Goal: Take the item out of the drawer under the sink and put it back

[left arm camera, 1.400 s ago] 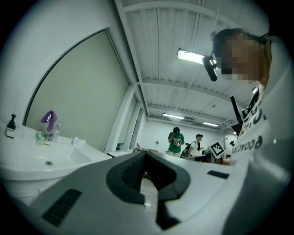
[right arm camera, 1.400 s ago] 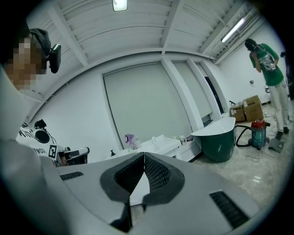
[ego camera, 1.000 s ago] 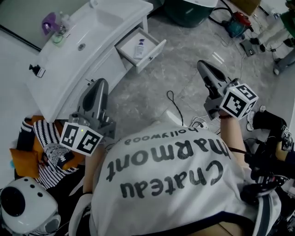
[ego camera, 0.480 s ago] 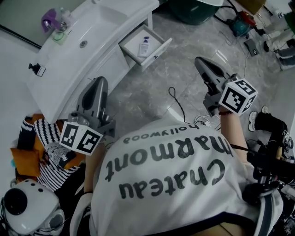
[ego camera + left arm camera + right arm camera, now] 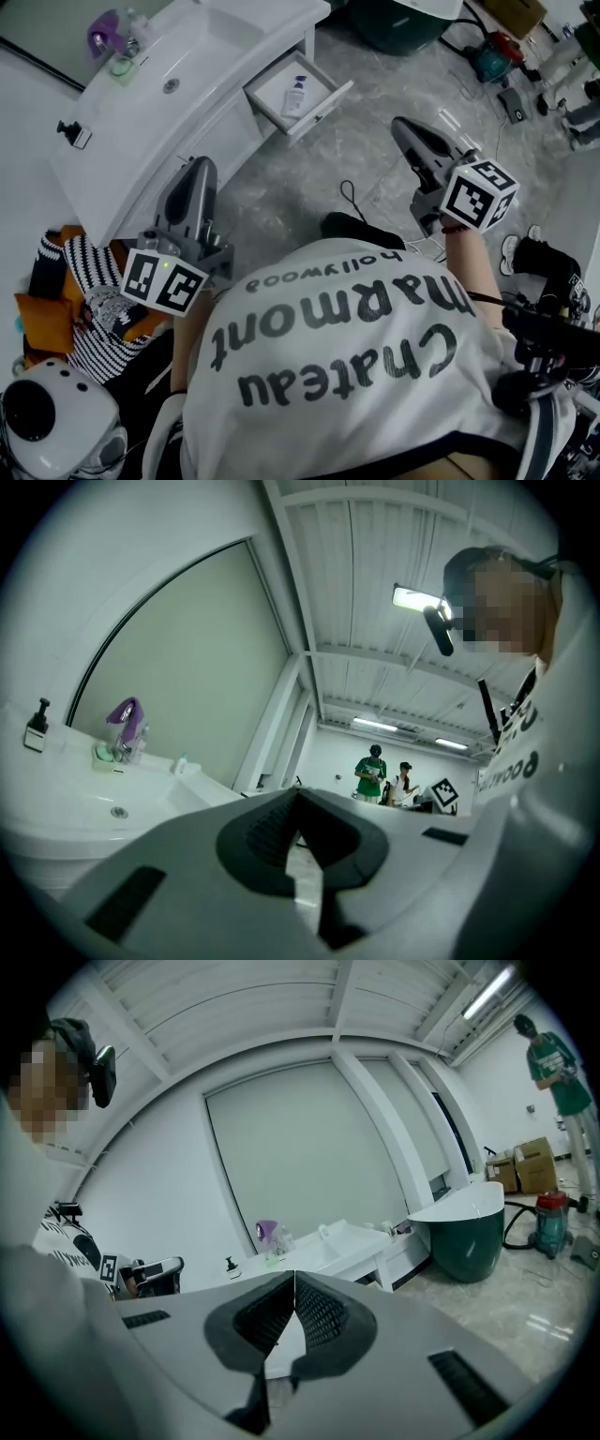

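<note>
The white bottle is lying flat in the open drawer at top centre of the head view, its long axis running nearly up-down in the frame, cap toward the top. The right gripper is hovering at centre right, jaws pressed together on nothing, nose pointing up-left toward the drawer. The left gripper, likewise closed and empty, is facing the vanity front at lower left. Both are sitting well apart from the bottle; the right seems better placed.

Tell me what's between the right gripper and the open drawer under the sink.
Only bare grey floor separates the right gripper and the open drawer, seen in the head view.
</note>
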{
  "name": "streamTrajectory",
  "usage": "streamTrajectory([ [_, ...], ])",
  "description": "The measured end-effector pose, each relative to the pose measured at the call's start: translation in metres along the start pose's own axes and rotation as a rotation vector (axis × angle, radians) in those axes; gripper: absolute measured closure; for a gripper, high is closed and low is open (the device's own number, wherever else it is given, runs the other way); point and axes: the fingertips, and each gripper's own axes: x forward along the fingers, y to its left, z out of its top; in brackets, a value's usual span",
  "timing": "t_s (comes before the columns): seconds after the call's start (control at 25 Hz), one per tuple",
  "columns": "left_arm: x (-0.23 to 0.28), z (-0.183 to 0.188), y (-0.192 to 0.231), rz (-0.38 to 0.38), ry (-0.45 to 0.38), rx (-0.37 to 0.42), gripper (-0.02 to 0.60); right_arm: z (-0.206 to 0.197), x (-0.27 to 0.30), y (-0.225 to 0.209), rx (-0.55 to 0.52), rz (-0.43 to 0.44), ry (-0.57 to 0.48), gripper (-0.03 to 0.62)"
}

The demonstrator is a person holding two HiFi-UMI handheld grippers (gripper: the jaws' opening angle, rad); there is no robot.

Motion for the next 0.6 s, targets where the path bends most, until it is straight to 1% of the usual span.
streamTrajectory([
  [0.08,0.004,-0.002,0.002,0.001,0.006,0.006,0.574,-0.002,0.008,-0.001,0.004,0.010,0.008,0.583],
  [0.32,0.013,-0.015,0.007,0.021,0.022,-0.009,0.574,-0.011,0.035,-0.005,0.011,0.063,0.034,0.583],
  [0.44,0.023,-0.013,0.013,0.030,0.019,-0.016,0.574,-0.006,0.048,-0.013,0.013,0.079,0.039,0.583],
  [0.6,0.048,-0.011,0.024,0.049,0.029,-0.023,0.574,0.006,0.076,-0.035,0.028,0.101,0.063,0.583],
])
